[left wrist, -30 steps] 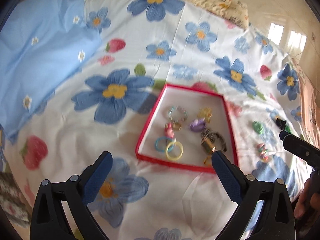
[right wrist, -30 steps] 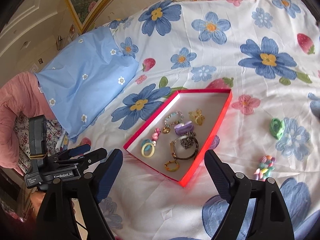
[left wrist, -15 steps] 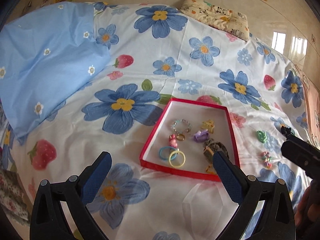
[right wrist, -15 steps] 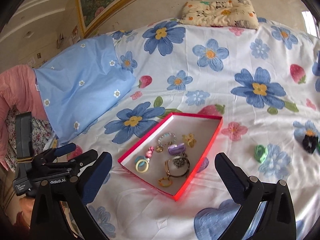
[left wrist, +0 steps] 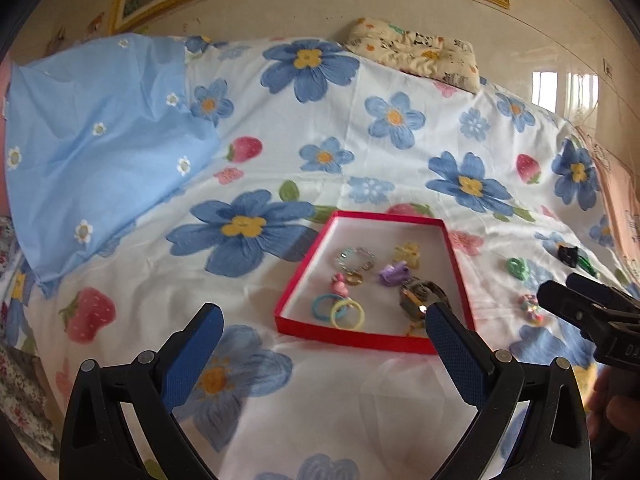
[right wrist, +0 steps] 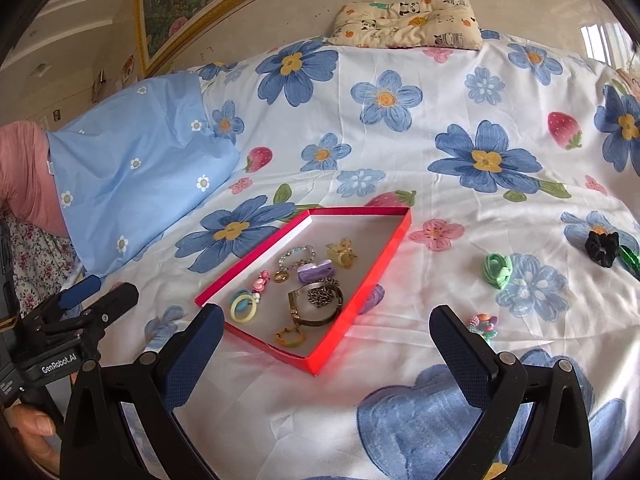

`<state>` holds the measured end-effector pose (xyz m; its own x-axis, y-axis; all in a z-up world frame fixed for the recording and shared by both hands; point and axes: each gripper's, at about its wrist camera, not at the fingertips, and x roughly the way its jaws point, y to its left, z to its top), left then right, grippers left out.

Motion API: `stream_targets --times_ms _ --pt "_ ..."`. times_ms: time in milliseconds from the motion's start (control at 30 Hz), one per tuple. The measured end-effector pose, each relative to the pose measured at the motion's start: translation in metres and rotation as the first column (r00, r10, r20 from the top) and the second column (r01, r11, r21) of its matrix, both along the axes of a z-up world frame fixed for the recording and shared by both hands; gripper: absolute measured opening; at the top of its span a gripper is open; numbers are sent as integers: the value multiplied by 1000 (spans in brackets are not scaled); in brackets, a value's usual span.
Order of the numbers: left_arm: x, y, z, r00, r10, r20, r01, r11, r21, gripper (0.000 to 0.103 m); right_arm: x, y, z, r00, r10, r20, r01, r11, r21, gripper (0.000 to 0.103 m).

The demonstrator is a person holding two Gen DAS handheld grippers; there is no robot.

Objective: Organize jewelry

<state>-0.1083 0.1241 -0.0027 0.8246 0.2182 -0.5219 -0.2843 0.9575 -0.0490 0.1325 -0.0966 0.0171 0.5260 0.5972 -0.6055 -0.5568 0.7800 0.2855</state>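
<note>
Floral bedsheet (right wrist: 420,80) carries a red tray (right wrist: 384,256) of jewelry. Left gripper (left wrist: 320,328) and right gripper (right wrist: 322,328) hover wide open, empty

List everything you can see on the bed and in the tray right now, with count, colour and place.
shallow cardboard tray: one, red rim, mid-bed.
jewelry pieces in tray: about nine, mixed colours.
coiled hair tie: one, green, right of tray.
fabric scrunchie: one, black, far right.
beaded bracelet: one, multicoloured, near right.
floral bedsheet: one, white-blue.
folded quilt: one, light blue, left.
small pillow: one, cream, headboard end.
left gripper: open.
right gripper: open.
</note>
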Motion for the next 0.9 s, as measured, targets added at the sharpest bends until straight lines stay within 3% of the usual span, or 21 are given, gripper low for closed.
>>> stream_targets --times_ms 133,200,333,433,533,900 --pt "-7 4 6 1000 -22 15 23 998 -62 102 -4 -3 10 1000 4 26 -3 1000 -3 103" --pt "-7 2 6 1000 -19 10 19 999 -46 102 -5 -6 16 999 6 37 -6 1000 6 103" --pt "5 -1 8 999 21 -42 -18 998 67 102 -3 -3 14 1000 20 19 -20 1000 -14 103" --pt "9 -14 7 995 79 -58 -68 981 179 102 -5 2 4 999 35 2 -35 999 -29 103" --pt "20 -16 -1 994 52 -98 -36 987 158 102 -6 6 -7 999 51 -20 -52 998 -47 103" --pt "36 -3 -10 986 76 -148 -63 994 91 102 -6 10 -25 997 63 -55 -67 995 -69 103"
